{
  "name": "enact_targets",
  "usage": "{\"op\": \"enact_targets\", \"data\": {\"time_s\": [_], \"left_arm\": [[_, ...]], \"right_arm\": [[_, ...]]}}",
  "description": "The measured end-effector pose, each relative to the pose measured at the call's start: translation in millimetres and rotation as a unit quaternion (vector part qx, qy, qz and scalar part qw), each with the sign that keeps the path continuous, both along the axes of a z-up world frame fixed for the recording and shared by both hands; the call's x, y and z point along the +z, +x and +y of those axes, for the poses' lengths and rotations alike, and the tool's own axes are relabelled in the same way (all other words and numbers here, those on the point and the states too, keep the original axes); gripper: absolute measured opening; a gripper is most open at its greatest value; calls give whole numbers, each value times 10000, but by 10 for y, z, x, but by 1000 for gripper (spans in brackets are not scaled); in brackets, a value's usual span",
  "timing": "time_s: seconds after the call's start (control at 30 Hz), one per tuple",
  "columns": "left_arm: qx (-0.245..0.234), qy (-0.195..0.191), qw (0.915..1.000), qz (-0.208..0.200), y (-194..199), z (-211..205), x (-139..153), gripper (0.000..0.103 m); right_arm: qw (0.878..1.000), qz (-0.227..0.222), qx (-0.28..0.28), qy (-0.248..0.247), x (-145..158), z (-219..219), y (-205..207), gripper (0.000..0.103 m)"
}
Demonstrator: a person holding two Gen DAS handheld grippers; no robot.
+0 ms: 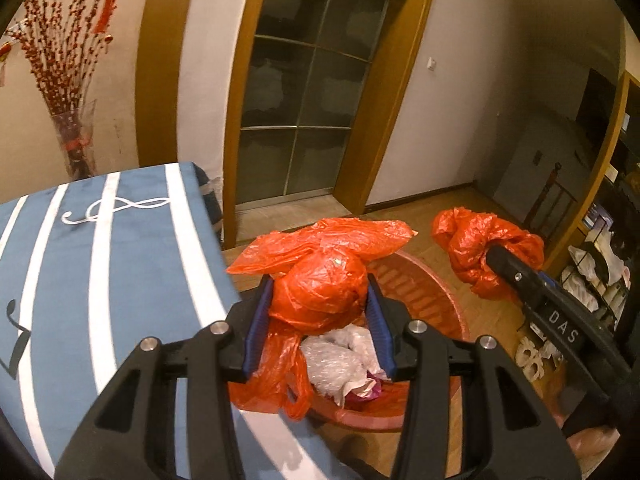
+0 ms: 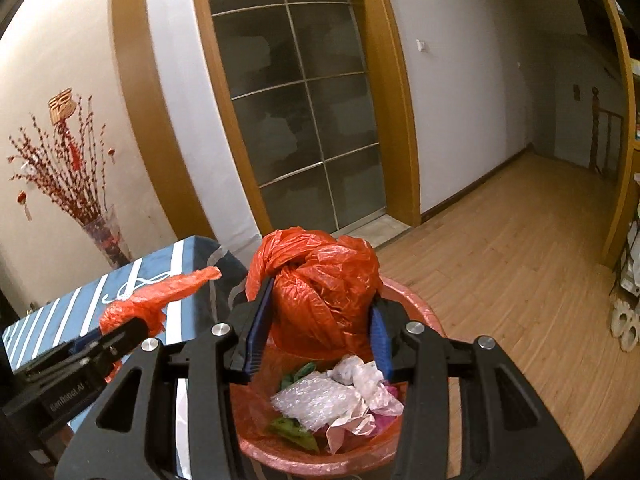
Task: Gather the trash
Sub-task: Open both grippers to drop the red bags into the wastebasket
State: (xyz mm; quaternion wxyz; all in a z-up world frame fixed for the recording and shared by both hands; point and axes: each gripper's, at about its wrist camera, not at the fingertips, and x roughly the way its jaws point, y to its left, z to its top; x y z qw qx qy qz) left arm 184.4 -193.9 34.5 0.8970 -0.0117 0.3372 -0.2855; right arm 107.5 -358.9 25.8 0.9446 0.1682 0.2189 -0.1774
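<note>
A pink trash bin (image 1: 436, 300) lined with an orange plastic bag stands on the wooden floor. Bubble wrap (image 1: 336, 360) and crumpled paper lie inside it. My left gripper (image 1: 319, 286) is shut on a bunched part of the orange bag (image 1: 320, 280) above the bin. My right gripper (image 2: 322, 300) is shut on another bunch of the same bag (image 2: 320, 276). The left wrist view shows the right gripper (image 1: 498, 258) at the right, gripping its bunch (image 1: 472, 240). In the right wrist view the left gripper (image 2: 134, 326) is at the left, with an orange strip (image 2: 160, 296) in it.
A blue cloth with white stripes (image 1: 100, 260) covers furniture right beside the bin on the left. A vase of red branches (image 1: 72, 140) stands behind it. A glass sliding door (image 1: 304, 100) is ahead. Shelves (image 1: 600, 272) and slippers (image 2: 624, 324) are at the right.
</note>
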Motion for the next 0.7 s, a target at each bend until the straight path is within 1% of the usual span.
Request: {"op": "enact_targets", "data": {"time_s": [0.17, 0.27, 0.37, 0.43, 0.53, 0.7], "left_arm": [[-93, 59, 9999, 103, 113, -151, -135, 45], [-104, 133, 9996, 208, 217, -229, -248, 46], [-106, 232, 9991, 342, 281, -280, -391, 52], [-86, 296, 9987, 399, 317, -285, -473, 60], [-39, 369, 9983, 444, 353, -259, -544, 68], [105, 416, 9980, 454, 373, -136, -559, 70]], "right_arm": [[9998, -9, -39, 192, -18, -155, 60, 45], [9994, 18, 14, 342, -53, -245, 105, 47], [9988, 51, 89, 476, -88, -302, 146, 55], [9987, 52, 96, 493, -99, -325, 140, 63], [9987, 35, 79, 495, -99, -338, 120, 68], [9991, 27, 52, 427, -72, -293, 50, 76]]}}
